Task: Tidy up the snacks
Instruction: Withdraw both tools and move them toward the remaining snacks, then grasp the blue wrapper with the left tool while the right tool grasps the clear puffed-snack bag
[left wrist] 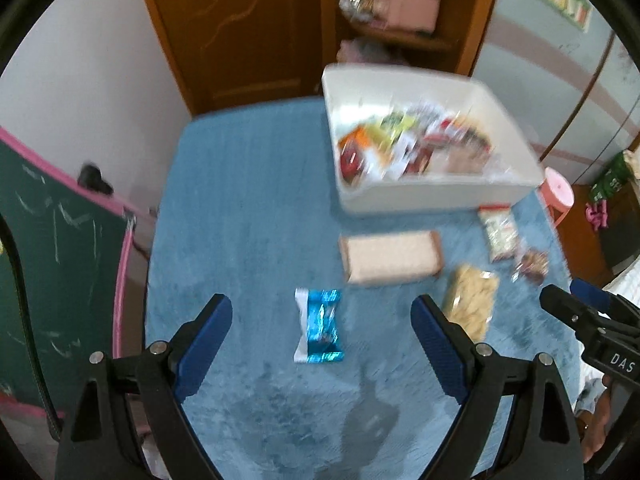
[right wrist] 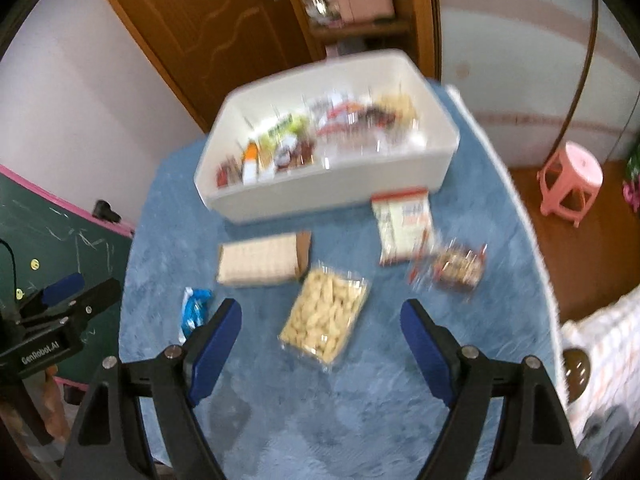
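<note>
Snack bin: a white plastic bin (right wrist: 320,196) stands at the far side of the bench (left wrist: 240,200), which is covered in blue plush; it holds a jumble of wrapped snacks, too blurred to name singly.
Wafer pack: a long pale pack of wafers (right wrist: 260,262) lies just in front of the bin's near wall, apart from it.
Blue packet: a shiny blue foil packet (left wrist: 320,326) lies nearer than the wafer pack, toward the bench's left edge, alone on the plush.
Clear bag: a clear bag of pale puffed pieces (right wrist: 324,316) lies just beside the wafer pack's near right corner.
Red-topped pouch: a white pouch with a red top (right wrist: 404,224) lies by the bin's near right corner.
Dark sweets: a small clear pack of dark sweets (right wrist: 456,270) lies beside that pouch, toward the bench's right edge.
Left tongs: the left tongs (left wrist: 322,324) hang spread wide above the blue packet, nothing gripped.
Right tongs: the right tongs (right wrist: 322,326) hang spread above the clear bag, clear of it.
Beyond the bench: a wooden door (right wrist: 208,20), a green chalkboard (left wrist: 52,248) to the left, a pink stool (right wrist: 570,180) on the floor to the right.
</note>
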`<state>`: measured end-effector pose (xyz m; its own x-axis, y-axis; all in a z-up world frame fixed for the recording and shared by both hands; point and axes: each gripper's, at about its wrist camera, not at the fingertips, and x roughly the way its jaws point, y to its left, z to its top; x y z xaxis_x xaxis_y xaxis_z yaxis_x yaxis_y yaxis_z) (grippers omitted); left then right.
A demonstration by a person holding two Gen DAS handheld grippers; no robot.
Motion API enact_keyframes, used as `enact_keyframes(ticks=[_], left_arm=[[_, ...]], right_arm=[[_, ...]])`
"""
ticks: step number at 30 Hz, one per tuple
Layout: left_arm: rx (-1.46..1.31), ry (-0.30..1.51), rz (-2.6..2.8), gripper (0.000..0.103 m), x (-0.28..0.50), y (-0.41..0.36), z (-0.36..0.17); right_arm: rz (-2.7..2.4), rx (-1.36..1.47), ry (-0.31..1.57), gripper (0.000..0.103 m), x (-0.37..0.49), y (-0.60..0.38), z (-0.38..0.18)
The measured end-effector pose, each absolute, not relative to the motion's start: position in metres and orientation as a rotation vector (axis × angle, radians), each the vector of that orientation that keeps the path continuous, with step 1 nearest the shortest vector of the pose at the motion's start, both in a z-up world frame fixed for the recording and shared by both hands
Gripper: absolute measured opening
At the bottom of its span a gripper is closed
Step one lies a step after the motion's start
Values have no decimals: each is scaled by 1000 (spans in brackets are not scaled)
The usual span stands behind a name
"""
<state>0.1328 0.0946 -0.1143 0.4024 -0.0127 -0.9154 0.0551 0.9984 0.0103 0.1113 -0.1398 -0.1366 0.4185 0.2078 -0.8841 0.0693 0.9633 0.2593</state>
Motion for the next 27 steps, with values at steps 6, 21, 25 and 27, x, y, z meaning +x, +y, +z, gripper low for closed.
enact_keyframes(ticks=[6, 21, 25, 27], left_arm=[[34, 1281, -24, 90, 141, 102, -175], [35, 1431, -4, 90, 171, 108, -261], [32, 1445, -10, 87, 176, 103, -269], [32, 1457, -20, 80, 177, 98, -274]], right_arm=[[65, 305, 1258, 83, 124, -130, -185], [-4, 387, 1411, 83, 151, -119, -254], [-2, 399, 1404, 83, 151, -119, -257], [1, 391, 1404, 83, 153, -118, -257]])
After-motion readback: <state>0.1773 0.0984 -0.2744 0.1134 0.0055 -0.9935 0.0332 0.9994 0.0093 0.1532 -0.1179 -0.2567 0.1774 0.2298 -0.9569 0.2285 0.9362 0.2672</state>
